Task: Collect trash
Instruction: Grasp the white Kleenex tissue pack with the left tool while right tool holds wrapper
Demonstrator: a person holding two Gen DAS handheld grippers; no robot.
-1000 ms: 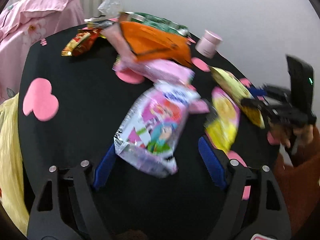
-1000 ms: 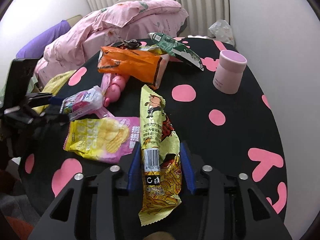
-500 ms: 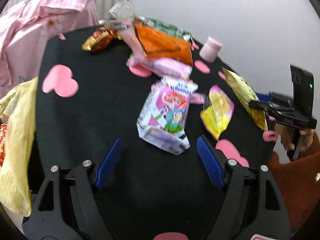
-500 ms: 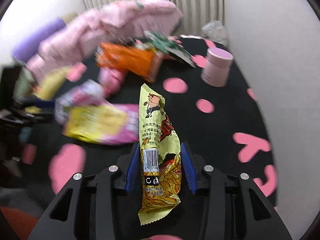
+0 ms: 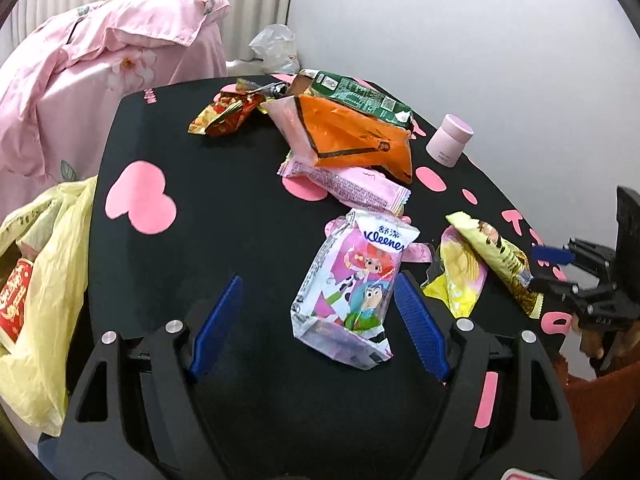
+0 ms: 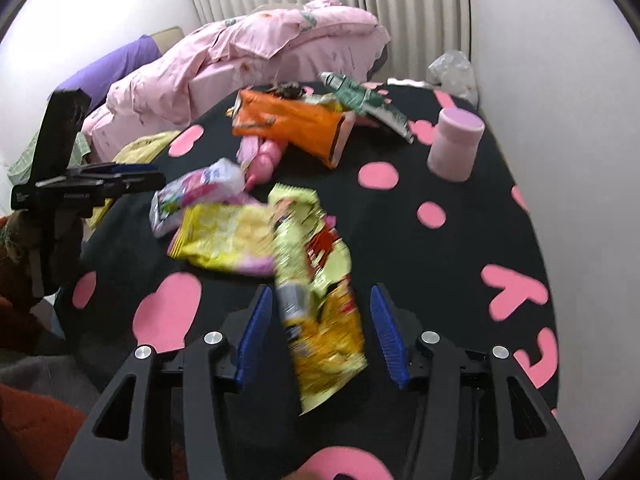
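My left gripper is open just above the black table. A Kleenex tissue pack lies flat between its fingers, close to the right finger, and no pad presses on it. The right gripper has its jaws opening. A long yellow-green snack wrapper hangs blurred between them, with a gap on each side. From the left wrist view the right gripper shows at the table's right edge with that wrapper. A yellow chip bag lies beside it.
A yellow plastic bag hangs open off the table's left edge. Farther back lie an orange packet, a green packet, a pink packet and a red-gold wrapper. A pink jar stands at the right. Pink bedding lies beyond.
The right jaws have spread, and the yellow-green wrapper, gripped before, now sags loose between them. The left view has swung left, bringing the yellow bag into sight; the tissue pack stays on the table.
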